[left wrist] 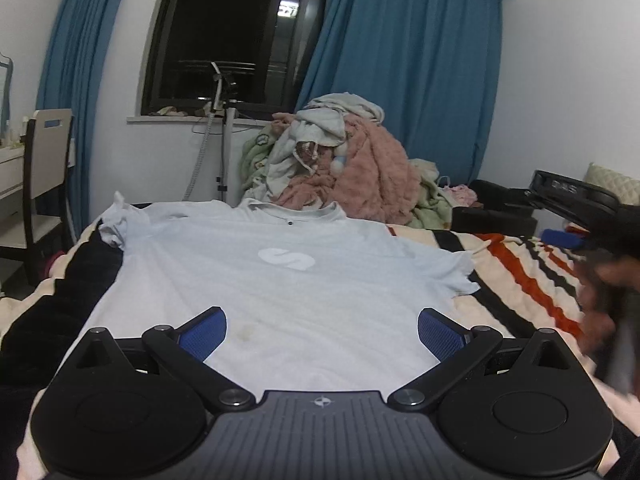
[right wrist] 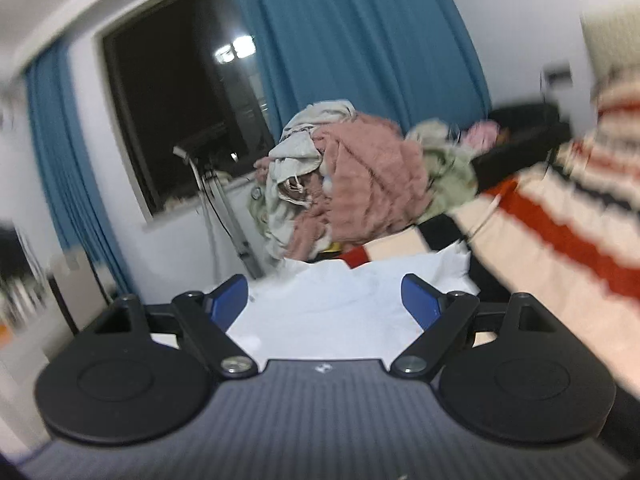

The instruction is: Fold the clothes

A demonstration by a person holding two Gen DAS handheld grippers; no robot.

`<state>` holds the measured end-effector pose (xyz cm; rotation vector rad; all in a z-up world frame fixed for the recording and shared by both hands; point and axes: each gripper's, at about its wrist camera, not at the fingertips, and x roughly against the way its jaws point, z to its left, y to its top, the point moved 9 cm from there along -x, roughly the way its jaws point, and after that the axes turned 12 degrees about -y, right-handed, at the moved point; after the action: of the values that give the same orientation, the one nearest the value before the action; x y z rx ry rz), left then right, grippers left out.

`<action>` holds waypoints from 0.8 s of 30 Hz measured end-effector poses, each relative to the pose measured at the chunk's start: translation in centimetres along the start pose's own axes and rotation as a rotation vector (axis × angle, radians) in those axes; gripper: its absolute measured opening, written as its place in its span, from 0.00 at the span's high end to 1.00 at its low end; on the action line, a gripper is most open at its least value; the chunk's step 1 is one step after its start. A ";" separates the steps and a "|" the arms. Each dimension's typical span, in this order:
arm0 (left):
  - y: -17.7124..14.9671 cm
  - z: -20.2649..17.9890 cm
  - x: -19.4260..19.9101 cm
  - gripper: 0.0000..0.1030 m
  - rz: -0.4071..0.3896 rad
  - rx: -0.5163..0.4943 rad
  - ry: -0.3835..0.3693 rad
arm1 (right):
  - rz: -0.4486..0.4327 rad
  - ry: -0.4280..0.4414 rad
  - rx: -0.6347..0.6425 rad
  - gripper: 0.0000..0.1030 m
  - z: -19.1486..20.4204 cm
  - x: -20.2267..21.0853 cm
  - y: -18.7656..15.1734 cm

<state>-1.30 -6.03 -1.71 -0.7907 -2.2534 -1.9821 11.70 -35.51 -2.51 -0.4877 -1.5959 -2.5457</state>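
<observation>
Lying spread face-up on the bed point(left wrist: 532, 280), the pale T-shirt point(left wrist: 256, 288) is flat, with its collar toward the clothes pile point(left wrist: 340, 160) and its hem nearest the left hand-held gripper point(left wrist: 322, 334). That gripper hovers just above the shirt's lower body, its blue pads spread wide with nothing between them. The right hand-held gripper point(right wrist: 324, 300) is also wide and empty; its view is blurred, and it looks over the shirt's right side toward the sleeve point(right wrist: 452, 264). Seen from the left wrist, it shows as a dark blur beside the shirt, over the striped blanket.

The shirt reads as thin knit cotton: light, limp and easily wrinkled, so it should drape and sag wherever it is not held, and it will probably drag on the fuzzy blanket rather than slide. Its left sleeve point(left wrist: 116, 220) is rumpled and bunched at the shoulder, while the body lies smooth. Sensible pinch points are likely the doubled edges, meaning the hem corners, the sleeve cuffs or the shoulder seams beside the collar point(left wrist: 292, 212), where both layers can be caught together. A pinch in the middle of the body would likely lift only the top layer
</observation>
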 end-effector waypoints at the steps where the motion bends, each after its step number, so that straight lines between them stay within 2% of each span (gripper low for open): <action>1: -0.2 0.2 -0.1 0.00 0.003 0.001 0.008 | 0.030 -0.004 -0.058 0.18 -1.2 -1.9 0.0; 5: -1.1 0.8 -1.2 0.00 0.029 0.005 0.034 | 0.162 -0.097 -0.286 0.16 -6.8 -8.0 -2.5; 8: -1.8 1.1 -2.9 0.00 0.074 0.013 0.072 | 0.206 -0.112 -0.359 0.16 -9.4 -10.9 -4.6; 15: -2.1 0.9 -5.3 0.00 0.089 -0.002 0.089 | 0.268 -0.009 -0.680 0.16 -14.7 -17.2 -7.1; 17: -2.2 0.8 -5.7 0.00 0.092 -0.002 0.082 | 0.282 0.019 -0.761 0.20 -16.0 -18.9 -7.8; 19: -2.1 0.8 -6.2 0.00 0.091 0.000 0.077 | 0.277 0.035 -0.762 0.24 -15.8 -20.3 -8.0; 24: -2.1 1.0 -7.6 0.00 0.082 0.007 0.057 | 0.258 0.067 -0.727 0.23 -14.5 -23.6 -7.9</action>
<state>4.75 -7.86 -6.47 -0.8017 -2.1594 -1.9348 28.90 -46.93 -22.67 -0.5999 -0.4913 -2.8154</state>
